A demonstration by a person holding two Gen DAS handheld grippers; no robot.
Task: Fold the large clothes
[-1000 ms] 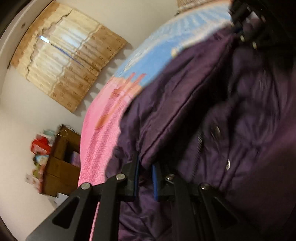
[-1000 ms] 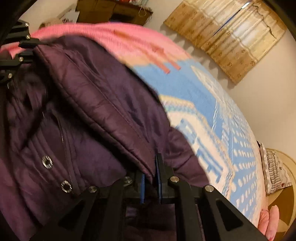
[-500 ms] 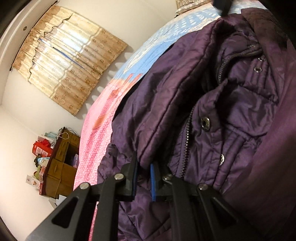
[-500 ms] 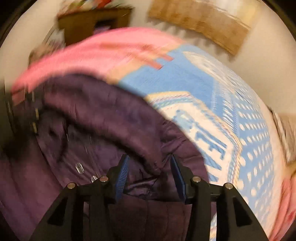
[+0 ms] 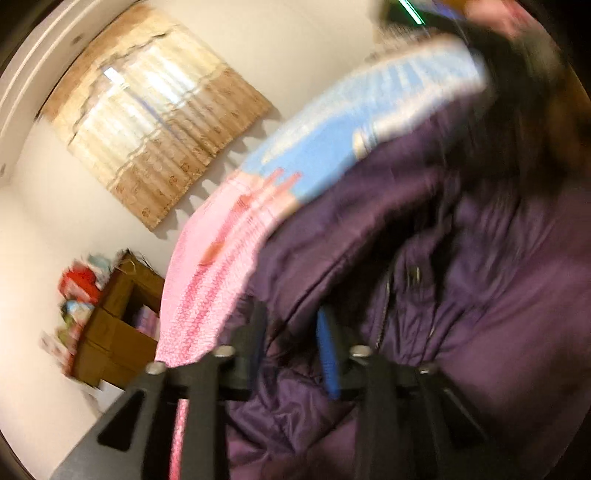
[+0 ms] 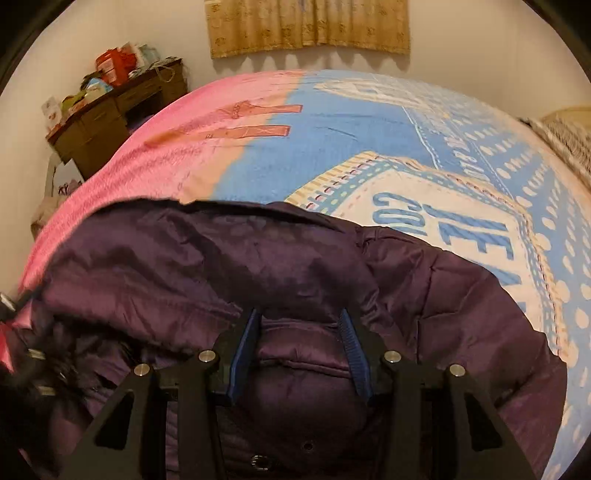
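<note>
A dark purple quilted jacket (image 6: 207, 266) lies bunched on the bed, its snaps and zipper showing; it fills the right of the left wrist view (image 5: 461, 295). My right gripper (image 6: 299, 325) is open just above a fold of the jacket, jaws wide apart, holding nothing. My left gripper (image 5: 291, 332) is open too, its jaws standing apart over the jacket's edge; this view is blurred by motion.
The bed cover (image 6: 369, 140) is pink on the left and blue with white lettering on the right. A brown cluttered dresser (image 6: 118, 107) stands by the far wall under a beige curtain (image 6: 310, 26). A checked pillow (image 6: 565, 136) lies at right.
Both grippers held a fold of the jacket a second ago. The right one opened first and let go; the left one has now opened too. The jacket has dropped onto the bed.
</note>
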